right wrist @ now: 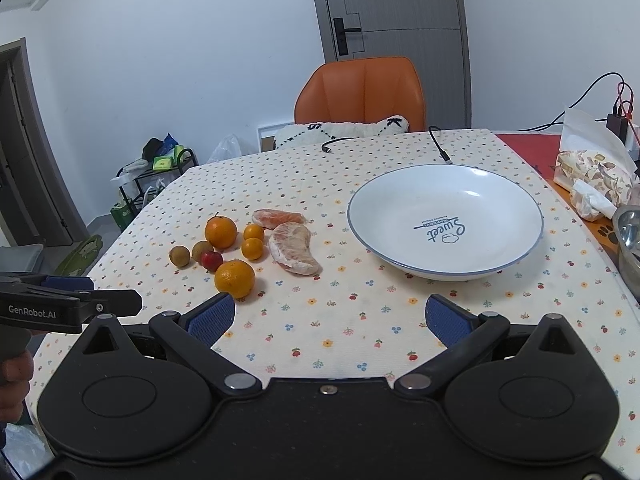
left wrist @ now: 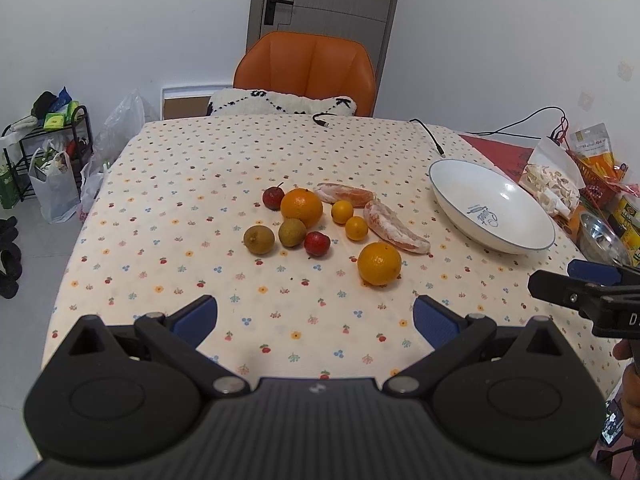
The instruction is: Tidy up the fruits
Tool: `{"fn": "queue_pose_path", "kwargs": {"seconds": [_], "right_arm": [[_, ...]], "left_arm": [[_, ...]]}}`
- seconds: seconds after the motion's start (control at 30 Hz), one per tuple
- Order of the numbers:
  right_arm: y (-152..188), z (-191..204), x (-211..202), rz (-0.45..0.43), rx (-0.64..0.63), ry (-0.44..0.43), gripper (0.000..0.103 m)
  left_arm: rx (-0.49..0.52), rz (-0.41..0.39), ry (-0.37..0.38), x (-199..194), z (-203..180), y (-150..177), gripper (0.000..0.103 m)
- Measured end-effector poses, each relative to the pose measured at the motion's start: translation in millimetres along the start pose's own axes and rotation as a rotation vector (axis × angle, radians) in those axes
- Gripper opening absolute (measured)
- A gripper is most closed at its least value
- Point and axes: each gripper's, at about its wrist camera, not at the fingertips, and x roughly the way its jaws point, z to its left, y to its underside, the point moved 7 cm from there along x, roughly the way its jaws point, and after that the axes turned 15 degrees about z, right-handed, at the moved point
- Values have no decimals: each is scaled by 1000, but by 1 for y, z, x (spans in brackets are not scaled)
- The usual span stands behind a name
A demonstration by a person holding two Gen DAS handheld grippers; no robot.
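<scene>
Fruit lies loose on the flowered tablecloth: two oranges [left wrist: 379, 263] [left wrist: 301, 207], two small yellow citrus [left wrist: 356, 227], two brown longans [left wrist: 259, 239], two small red fruits [left wrist: 317, 243] and two peeled pomelo segments [left wrist: 395, 229]. The near orange [right wrist: 235, 279] and a segment [right wrist: 294, 253] also show in the right wrist view. An empty white plate [left wrist: 460, 204] [right wrist: 400, 216] stands to the right of the fruit. My left gripper [left wrist: 316, 316] is open and empty, in front of the fruit. My right gripper [right wrist: 330, 318] is open and empty, in front of the plate.
An orange chair [left wrist: 306, 72] with a cushion stands behind the table. Cables [left wrist: 428, 134] lie at the far edge. Snack bags [left wrist: 552, 184] and a steel bowl [left wrist: 600, 238] crowd the right edge. A rack and bags [left wrist: 48, 160] stand on the floor at left.
</scene>
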Motion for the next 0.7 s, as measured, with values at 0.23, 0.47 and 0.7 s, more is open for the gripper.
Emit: {"fn": "queue_pose_path", "kwargs": {"seconds": [0.23, 0.47, 0.7], "right_arm": [[-1, 5, -3, -15, -9, -3, 103], [-1, 9, -5, -33, -22, -7, 103], [-1, 7, -2, -39, -21, 0, 103]], "left_arm": [[6, -16, 20, -4, -2, -2, 103], [13, -17, 39, -3, -5, -2, 103], [36, -37, 36, -2, -9, -3, 103]]}}
